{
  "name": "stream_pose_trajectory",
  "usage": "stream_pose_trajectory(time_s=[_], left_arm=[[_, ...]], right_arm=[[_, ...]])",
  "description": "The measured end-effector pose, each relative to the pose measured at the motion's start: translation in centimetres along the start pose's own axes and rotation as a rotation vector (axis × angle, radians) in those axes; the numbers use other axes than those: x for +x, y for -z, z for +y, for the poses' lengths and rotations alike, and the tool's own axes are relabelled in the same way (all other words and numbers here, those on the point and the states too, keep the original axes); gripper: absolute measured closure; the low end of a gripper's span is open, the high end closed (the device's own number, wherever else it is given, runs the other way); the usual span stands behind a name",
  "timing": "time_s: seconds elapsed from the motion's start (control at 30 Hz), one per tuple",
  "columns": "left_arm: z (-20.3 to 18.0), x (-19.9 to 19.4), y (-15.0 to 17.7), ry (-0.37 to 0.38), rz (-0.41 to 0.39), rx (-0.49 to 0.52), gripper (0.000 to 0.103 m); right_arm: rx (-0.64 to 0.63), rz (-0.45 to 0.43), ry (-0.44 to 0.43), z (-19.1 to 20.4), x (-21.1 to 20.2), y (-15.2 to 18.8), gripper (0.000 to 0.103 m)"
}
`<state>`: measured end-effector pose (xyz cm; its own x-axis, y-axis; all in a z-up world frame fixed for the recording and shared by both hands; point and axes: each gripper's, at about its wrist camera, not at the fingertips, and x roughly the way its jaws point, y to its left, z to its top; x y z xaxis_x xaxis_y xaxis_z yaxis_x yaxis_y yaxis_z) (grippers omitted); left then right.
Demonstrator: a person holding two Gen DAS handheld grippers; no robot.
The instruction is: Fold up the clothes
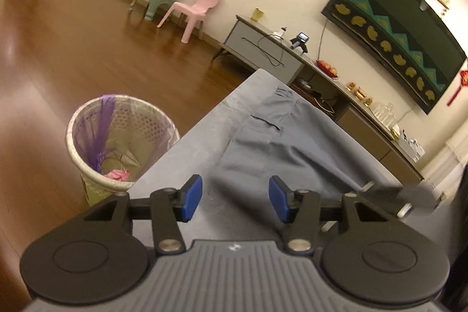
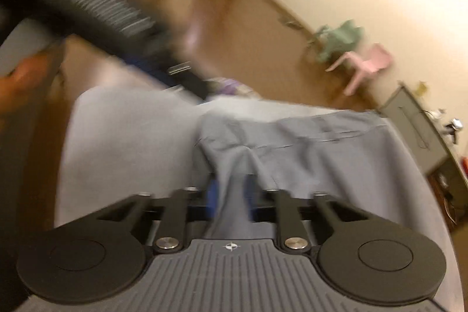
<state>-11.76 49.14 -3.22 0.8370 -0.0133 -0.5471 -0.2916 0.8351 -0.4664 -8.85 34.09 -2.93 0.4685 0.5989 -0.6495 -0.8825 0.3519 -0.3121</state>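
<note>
A: Right wrist view is blurred; what's hidden?
B: Right gripper pads, buried in pinched grey trousers.
A: Left gripper?
B: Spread wide, empty; trousers lie ahead on the table.

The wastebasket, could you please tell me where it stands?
In the left wrist view, the wastebasket stands on the wooden floor, lower left, beside the grey table's edge.

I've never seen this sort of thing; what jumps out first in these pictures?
Grey trousers lie spread across a grey table. The right gripper has pinched a bunch of their cloth, while the left gripper hangs open above them. On the floor to the left stands a wastebasket lined with a purple bag.
</note>
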Motion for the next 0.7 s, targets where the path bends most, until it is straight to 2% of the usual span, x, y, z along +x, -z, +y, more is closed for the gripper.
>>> stream_pose_trajectory(time_s=[0.1, 0.2, 0.27, 0.33, 0.43, 0.5, 0.57, 0.63, 0.7], left_arm=[[-1.1, 1.2, 0.5, 0.0, 0.0, 0.081, 0.046], [-3.4, 3.2, 0.2, 0.029, 0.03, 0.189, 0.041], [-5.5, 4.7, -0.2, 0.06, 0.043, 0.278, 0.038], [-7.7, 6.1, -0.6, 0.088, 0.045, 0.362, 0.035], [-10.8, 7.9, -1.3, 0.183, 0.065, 0.458, 0.029], [-12.5, 9.7, -1.3, 0.212, 0.112, 0.527, 0.019], [-13.5, 11.7, -1.0, 0.224, 0.17, 0.574, 0.017], [-14.1, 14.0, -0.4, 0.222, 0.239, 0.601, 0.02], [-14.2, 15.8, -0.1, 0.241, 0.281, 0.593, 0.047]], right_arm=[[0.206, -0.087, 0.032, -5.1, -3.0, 0.6, 0.1], [0.557, -0.166, -0.07, -12.0, -5.7, 3.6, 0.1], [0.737, -0.204, -0.148, -15.4, -6.7, 6.6, 0.1], [0.86, -0.231, -0.182, -18.0, -7.7, 9.2, 0.101], [0.961, -0.26, -0.18, -20.0, -9.2, 11.7, 0.103], [0.994, -0.273, -0.175, -21.2, -9.0, 12.8, 0.103], [0.999, -0.269, -0.159, -21.8, -9.0, 13.5, 0.103], [0.977, -0.257, -0.189, -21.0, -8.9, 13.6, 0.103], [0.924, -0.253, -0.224, -20.0, -8.2, 12.5, 0.102]])
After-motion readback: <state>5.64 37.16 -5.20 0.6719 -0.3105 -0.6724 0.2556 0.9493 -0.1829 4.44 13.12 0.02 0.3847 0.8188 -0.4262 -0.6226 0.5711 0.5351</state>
